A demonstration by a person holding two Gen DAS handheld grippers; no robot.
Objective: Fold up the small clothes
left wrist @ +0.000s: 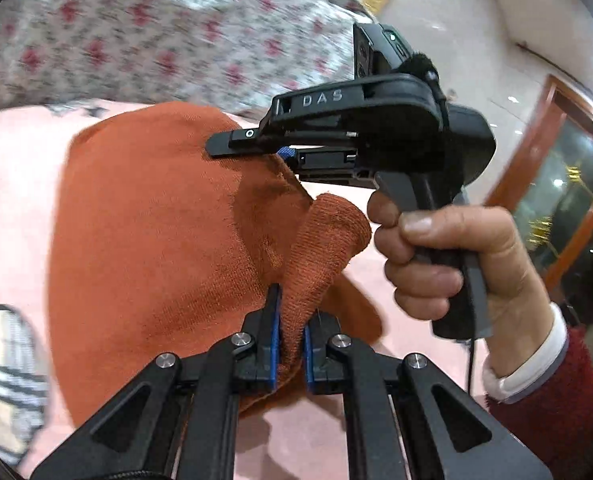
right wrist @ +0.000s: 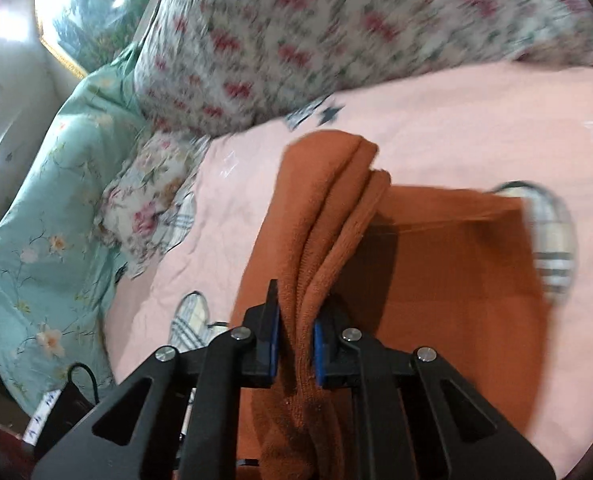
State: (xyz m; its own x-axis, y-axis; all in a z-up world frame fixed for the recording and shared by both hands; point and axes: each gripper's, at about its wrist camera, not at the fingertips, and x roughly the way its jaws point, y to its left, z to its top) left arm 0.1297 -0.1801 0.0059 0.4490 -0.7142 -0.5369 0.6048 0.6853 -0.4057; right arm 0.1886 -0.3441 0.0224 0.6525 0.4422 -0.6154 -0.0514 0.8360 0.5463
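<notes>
Right wrist: orange garment (right wrist: pixel 436 264) pinched in tool (right wrist: pixel 296 344)

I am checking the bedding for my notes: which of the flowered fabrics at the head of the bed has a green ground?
The satin-like quilt at far left in the right wrist view: pale teal-green with small blossoms. The other flowered fabrics are white with red flowers.

Both grippers are matte black linkage arms with silver round screws at the joints and blue pads on the fingers (left wrist: pixel 274 344). The right gripper (left wrist: pixel 252 146) has "DAS" in pale letters on top. At 4 o'clock, the bare-skinned hand (left wrist: pixel 452 256) shows a white cuff (left wrist: pixel 524 368), fuzzy dark-red sleeve (left wrist: pixel 560 408), and thin black cable (left wrist: pixel 471 364).
</notes>
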